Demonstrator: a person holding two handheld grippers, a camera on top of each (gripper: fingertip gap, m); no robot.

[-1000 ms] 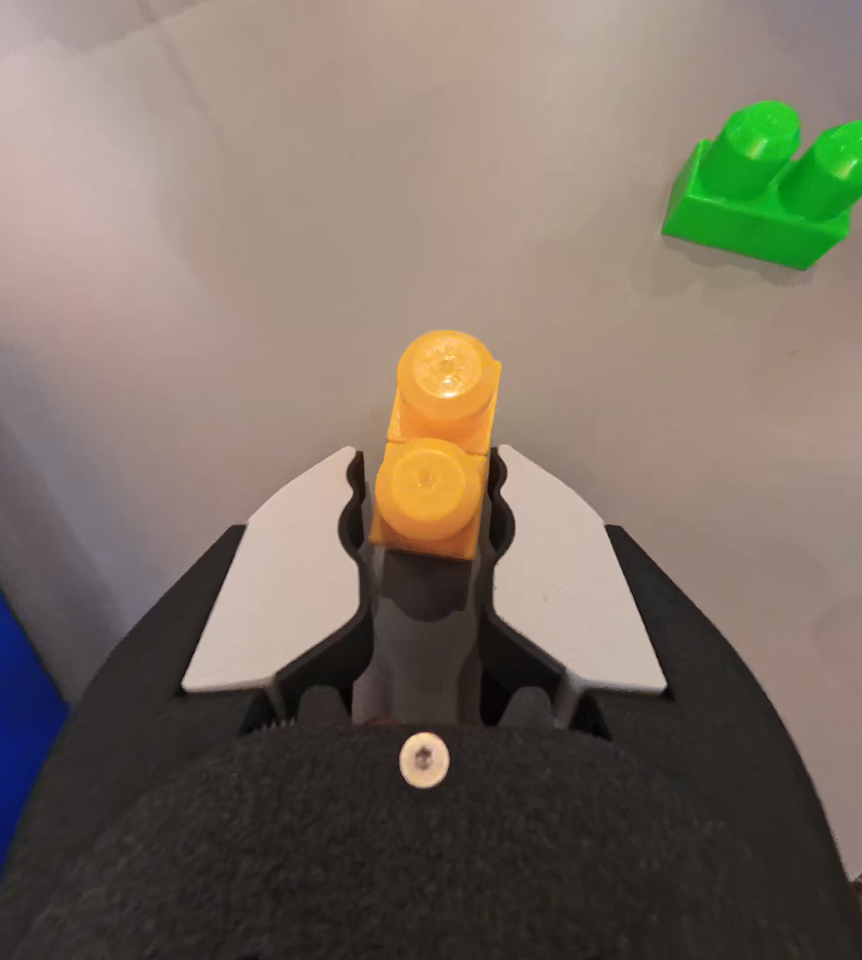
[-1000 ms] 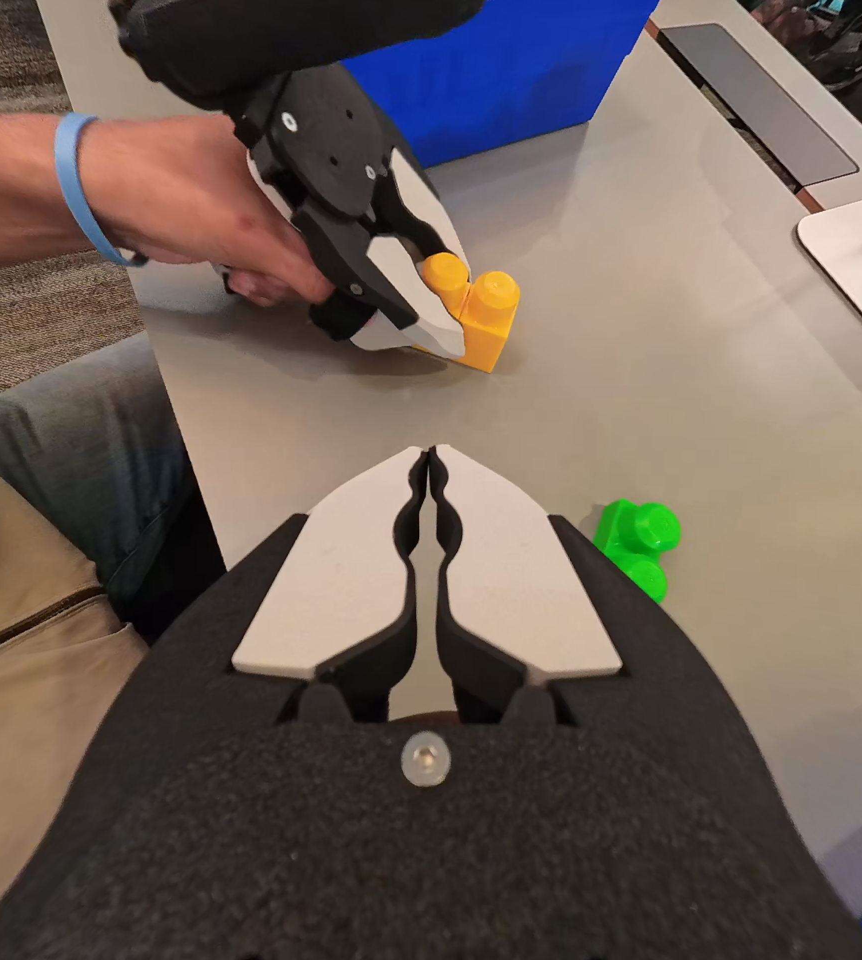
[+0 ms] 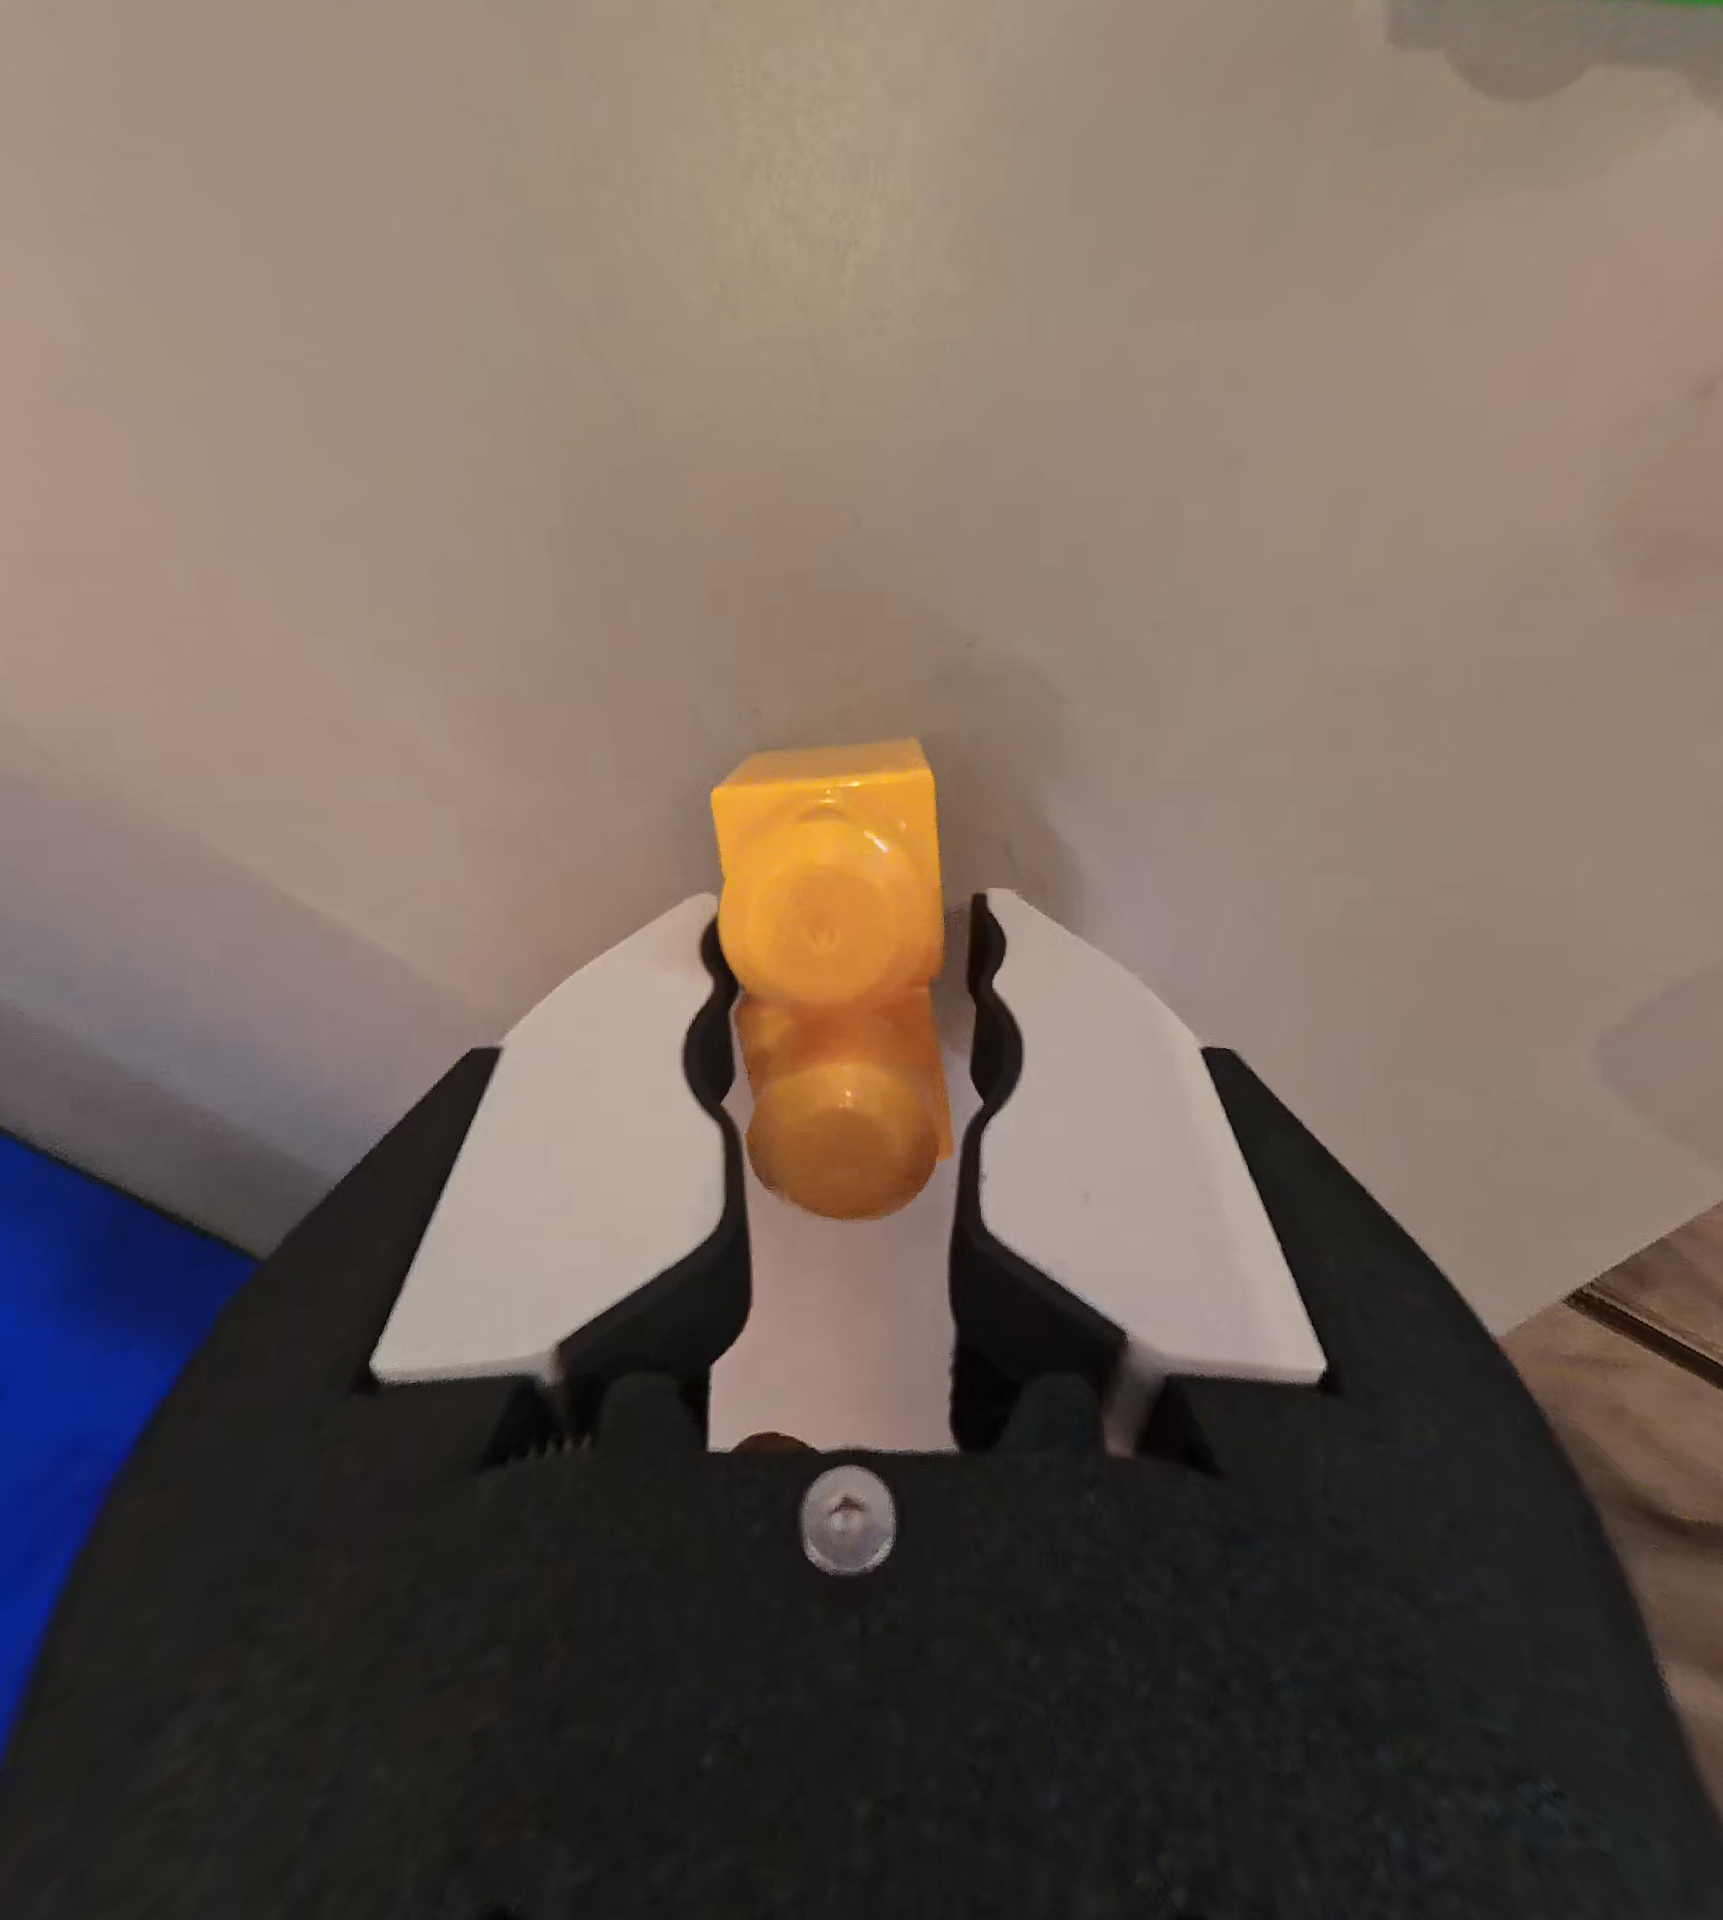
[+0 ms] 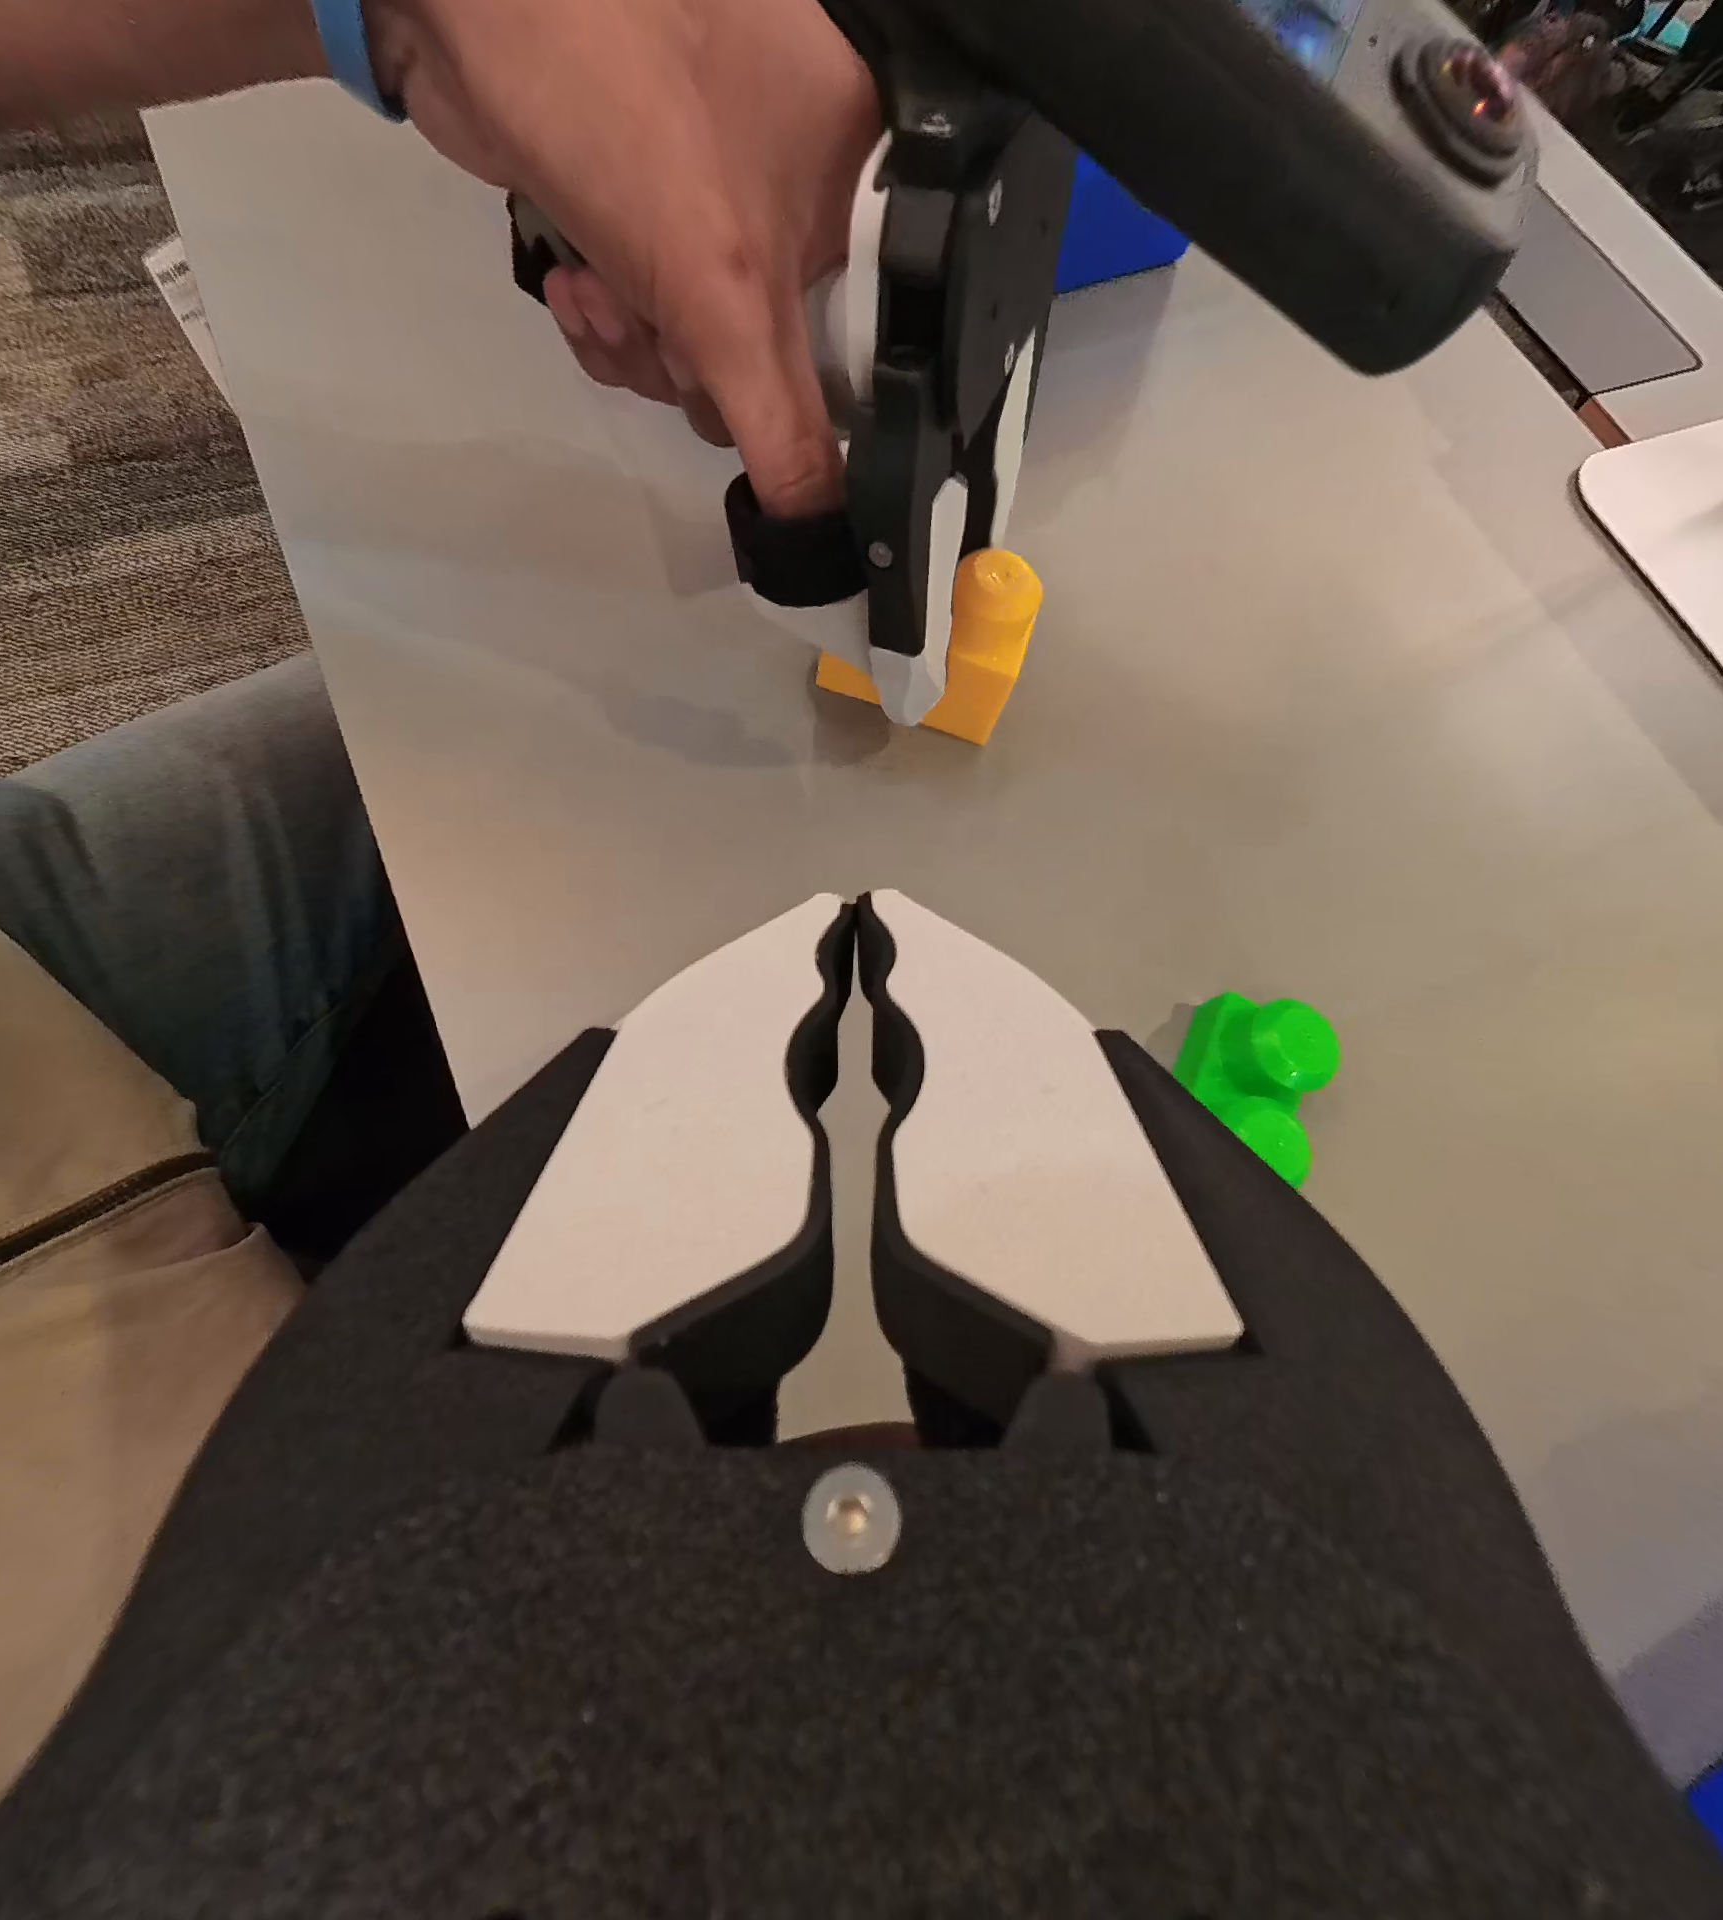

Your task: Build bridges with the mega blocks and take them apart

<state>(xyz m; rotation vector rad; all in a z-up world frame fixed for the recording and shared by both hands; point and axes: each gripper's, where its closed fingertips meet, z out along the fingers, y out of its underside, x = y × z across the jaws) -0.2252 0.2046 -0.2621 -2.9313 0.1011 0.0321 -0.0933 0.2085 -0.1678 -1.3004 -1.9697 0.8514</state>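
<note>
Left wrist view: left gripper jaws straddle the upright orange block.

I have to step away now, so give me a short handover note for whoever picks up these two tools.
Left tool: open, tips straddling the yellow block, which stands studs-up on the grey table; a gap shows on at least one side, not gripped.
Right tool: shut, empty, hovering near the table edge.
Green block: loose beside the right tool.
Done: no blocks joined.
Left: build the bridge, then take it apart.
</note>
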